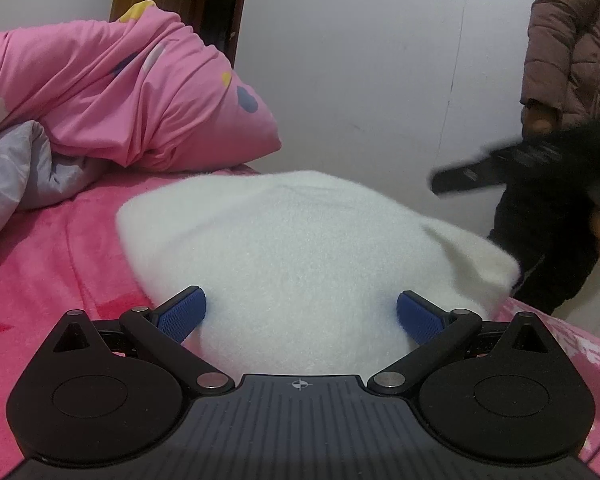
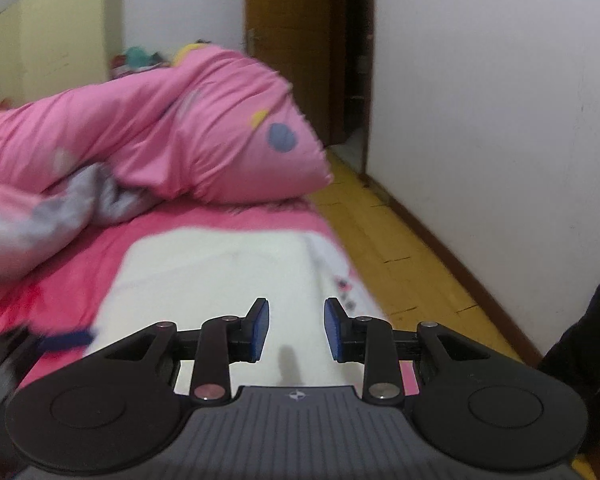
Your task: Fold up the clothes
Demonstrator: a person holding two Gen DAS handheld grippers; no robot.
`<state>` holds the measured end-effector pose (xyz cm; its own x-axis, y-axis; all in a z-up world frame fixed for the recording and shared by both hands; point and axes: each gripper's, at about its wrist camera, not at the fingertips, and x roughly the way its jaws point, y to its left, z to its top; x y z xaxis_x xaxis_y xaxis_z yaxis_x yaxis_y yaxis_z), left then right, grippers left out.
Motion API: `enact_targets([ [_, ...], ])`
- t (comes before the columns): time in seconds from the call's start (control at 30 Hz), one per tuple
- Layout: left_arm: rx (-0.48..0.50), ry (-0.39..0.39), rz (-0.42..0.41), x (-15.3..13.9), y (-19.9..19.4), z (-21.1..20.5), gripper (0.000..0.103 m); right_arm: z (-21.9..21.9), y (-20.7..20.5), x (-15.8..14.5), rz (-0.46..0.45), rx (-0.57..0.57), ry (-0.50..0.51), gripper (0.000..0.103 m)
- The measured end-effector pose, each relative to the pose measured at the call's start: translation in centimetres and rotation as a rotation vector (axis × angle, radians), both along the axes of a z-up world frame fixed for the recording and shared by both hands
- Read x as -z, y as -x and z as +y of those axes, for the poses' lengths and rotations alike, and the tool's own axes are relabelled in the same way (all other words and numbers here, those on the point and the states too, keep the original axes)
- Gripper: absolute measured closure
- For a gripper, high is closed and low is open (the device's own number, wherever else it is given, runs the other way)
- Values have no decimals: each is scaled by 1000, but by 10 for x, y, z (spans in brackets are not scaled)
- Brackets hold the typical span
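Both jaws stand spread, my left gripper (image 1: 301,314) straddling the white fleecy garment (image 1: 284,248) on the pink plush bedspread (image 1: 48,264), my right gripper (image 2: 296,330) hovering over its near part, seemingly ready to pinch.

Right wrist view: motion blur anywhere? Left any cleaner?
Right wrist: the pink duvet and white garment are smeared, worst at the left edge; the right gripper is crisp. Left wrist: mostly sharp, only the dark object at right streaks; fisheye bends both.
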<state>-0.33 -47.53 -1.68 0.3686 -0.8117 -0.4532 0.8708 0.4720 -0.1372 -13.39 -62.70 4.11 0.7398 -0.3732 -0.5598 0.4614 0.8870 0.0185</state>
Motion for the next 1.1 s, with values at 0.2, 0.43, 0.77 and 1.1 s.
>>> enact_targets([
  [0.2, -16, -17, -23, -4, 4, 2, 2, 11, 9, 33, 152, 39, -24, 71],
  [0.43, -48, -26, -56, -51, 28, 49, 2, 68, 80, -12, 99, 57, 26, 67],
  [0.77, -130, -51, -47, -116, 106, 155, 0, 151, 187, -52, -35, 70, -17, 28],
  [1.1, -293, -106, -97, -138, 167, 244, 0, 256, 222, -63, -118, 256, 10, 5],
])
